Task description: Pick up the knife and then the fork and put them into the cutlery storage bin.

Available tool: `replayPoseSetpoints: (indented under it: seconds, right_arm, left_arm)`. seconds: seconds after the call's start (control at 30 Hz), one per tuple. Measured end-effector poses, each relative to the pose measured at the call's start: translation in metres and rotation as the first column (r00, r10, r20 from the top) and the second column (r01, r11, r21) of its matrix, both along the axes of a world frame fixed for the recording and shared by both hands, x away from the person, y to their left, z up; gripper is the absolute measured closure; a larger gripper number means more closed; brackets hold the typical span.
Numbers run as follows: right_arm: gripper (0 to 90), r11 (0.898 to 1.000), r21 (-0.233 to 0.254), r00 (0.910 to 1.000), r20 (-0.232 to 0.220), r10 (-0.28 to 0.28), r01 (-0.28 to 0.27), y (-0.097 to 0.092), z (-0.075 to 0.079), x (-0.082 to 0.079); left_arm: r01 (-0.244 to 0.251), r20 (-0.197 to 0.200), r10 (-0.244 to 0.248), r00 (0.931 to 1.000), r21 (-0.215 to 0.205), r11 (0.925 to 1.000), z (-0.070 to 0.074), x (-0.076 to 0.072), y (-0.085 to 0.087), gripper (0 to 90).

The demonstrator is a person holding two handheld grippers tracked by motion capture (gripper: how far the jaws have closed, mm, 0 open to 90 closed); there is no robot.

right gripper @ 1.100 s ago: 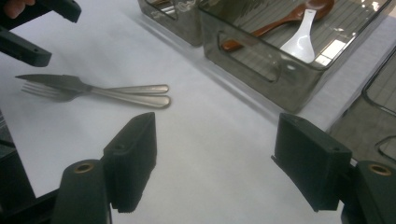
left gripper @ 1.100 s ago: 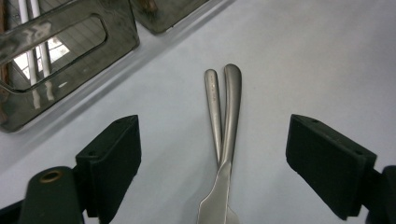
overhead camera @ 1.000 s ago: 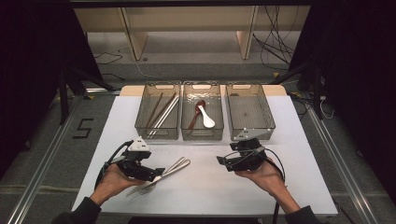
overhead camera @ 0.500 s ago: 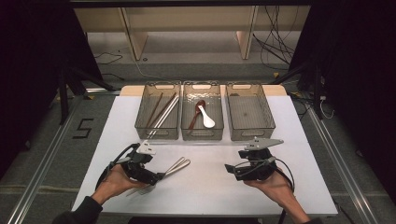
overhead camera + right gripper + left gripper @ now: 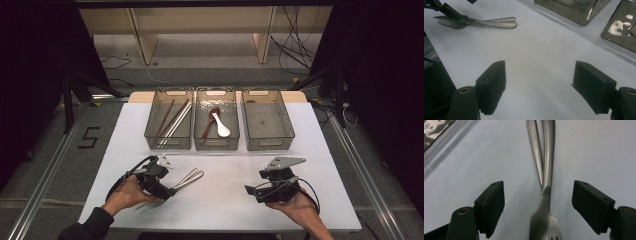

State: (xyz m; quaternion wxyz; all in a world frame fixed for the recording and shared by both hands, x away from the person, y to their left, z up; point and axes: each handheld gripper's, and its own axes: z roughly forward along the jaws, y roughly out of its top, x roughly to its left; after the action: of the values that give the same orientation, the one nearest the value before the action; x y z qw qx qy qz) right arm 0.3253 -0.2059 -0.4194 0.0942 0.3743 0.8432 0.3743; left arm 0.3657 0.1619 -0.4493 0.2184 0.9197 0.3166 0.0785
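A person sits at a white table point(image 5: 320, 145) holding a two-jawed tool in each hand. Three clear bins stand in a row at the far side of the table: the left bin point(image 5: 169, 125) holds chopsticks, the middle bin point(image 5: 216, 125) holds two spoons, one dark and one white, and the right bin point(image 5: 267, 125) looks empty.

Two metal forks point(image 5: 186, 178) lie side by side on the table, well in front of the left bin, handles pointing toward the bins. The left tool point(image 5: 168, 192) sits low over the forks' neck end. In the left gripper view its black jaws stand wide on either side of the forks point(image 5: 545, 202) and have just been closing in; the pads do not yet touch the metal.

The right tool point(image 5: 248, 190) hovers over bare table in front of the right bin, jaws wide and holding nothing.

The step in hand appears to be the pickup of a fork, probably for sorting into a bin. The next move calls for closing on one neck only, since the two forks overlap and could lift together or slip.
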Motion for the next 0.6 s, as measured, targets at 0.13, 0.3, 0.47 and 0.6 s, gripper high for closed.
replayPoseSetpoints:
  seconds: [0.13, 0.3, 0.47, 0.6]
  right_arm:
    - [27.1, 1.000, 0.001, 1.0000, 0.000, 0.000, 0.000, -0.0002, 0.0011, -0.0018]
    - [27.1, 1.000, -0.009, 0.9999, 0.001, 0.012, -0.012, 0.0026, 0.0012, -0.0033]
    - [27.1, 1.000, -0.021, 0.9998, -0.007, 0.017, -0.017, 0.0060, 0.0002, -0.0031]
    - [27.3, 1.000, -0.020, 0.9998, -0.008, 0.015, -0.016, 0.0057, 0.0002, -0.0032]
  left_arm:
    - [0.041, -0.029, -0.040, 0.9988, 0.044, 0.9982, -0.0018, 0.0013, -0.0018, 29.8]
    - [0.078, -0.056, -0.073, 0.9958, 0.086, 0.9932, -0.0058, 0.0024, -0.0025, 32.7]
    - [0.111, -0.069, -0.104, 0.9922, 0.104, 0.9884, -0.0074, 0.0045, -0.0054, 41.2]
    - [0.135, -0.087, -0.126, 0.9882, 0.111, 0.9845, -0.0080, 0.0081, -0.0075, 43.9]
